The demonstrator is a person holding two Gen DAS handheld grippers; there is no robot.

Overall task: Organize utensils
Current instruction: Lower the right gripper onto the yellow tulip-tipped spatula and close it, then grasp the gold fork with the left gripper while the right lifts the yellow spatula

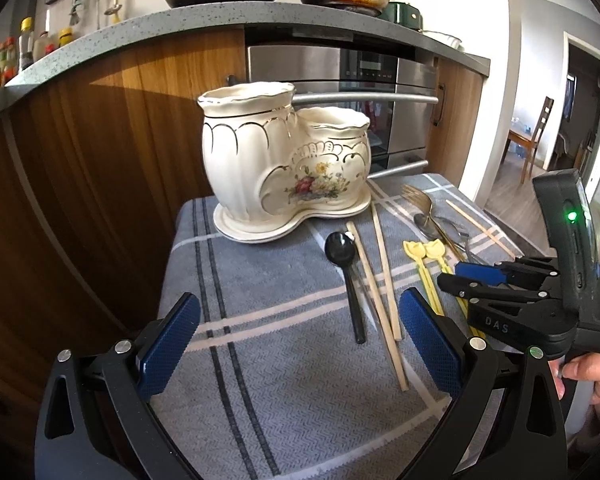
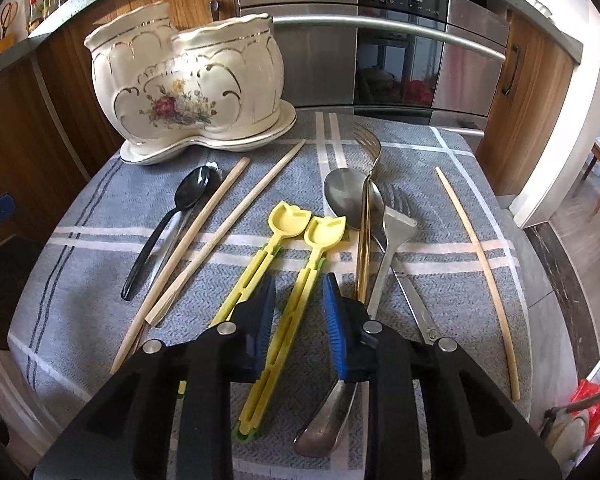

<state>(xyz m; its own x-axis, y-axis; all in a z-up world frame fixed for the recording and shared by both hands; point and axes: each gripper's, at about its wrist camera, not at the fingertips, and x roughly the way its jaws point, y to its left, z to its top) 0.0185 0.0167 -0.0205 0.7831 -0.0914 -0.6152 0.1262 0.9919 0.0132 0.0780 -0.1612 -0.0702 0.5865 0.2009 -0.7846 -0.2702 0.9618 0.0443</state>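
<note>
- Landmark: ceramic holder (image 1: 284,160), two cups on one base, at the far left of the cloth-covered counter (image 1: 260,380); both cups look empty, so I judge nothing is sorted yet
- Utensils lie loose on the cloth, all nearer me than the holder: black spoon (image 2: 168,224) and two chopsticks (image 2: 204,248) just in front of it, metal spoon and forks (image 2: 364,208) to its right, a lone chopstick (image 2: 480,260) farthest right
- Right gripper (image 2: 298,312): fingers partly apart, straddling the handle of one yellow scoop (image 2: 300,276) of the pair, front-right of the holder; not visibly clamped, so I read it as lining up a pinch
- Low and along the handle because it's thin and lies flat
- Left gripper (image 1: 300,344): fingers wide apart, holding nothing, hovering in front of the holder, clear of the right gripper's approach
- Risk: the neighbouring scoop touches the target and may drag along
</note>
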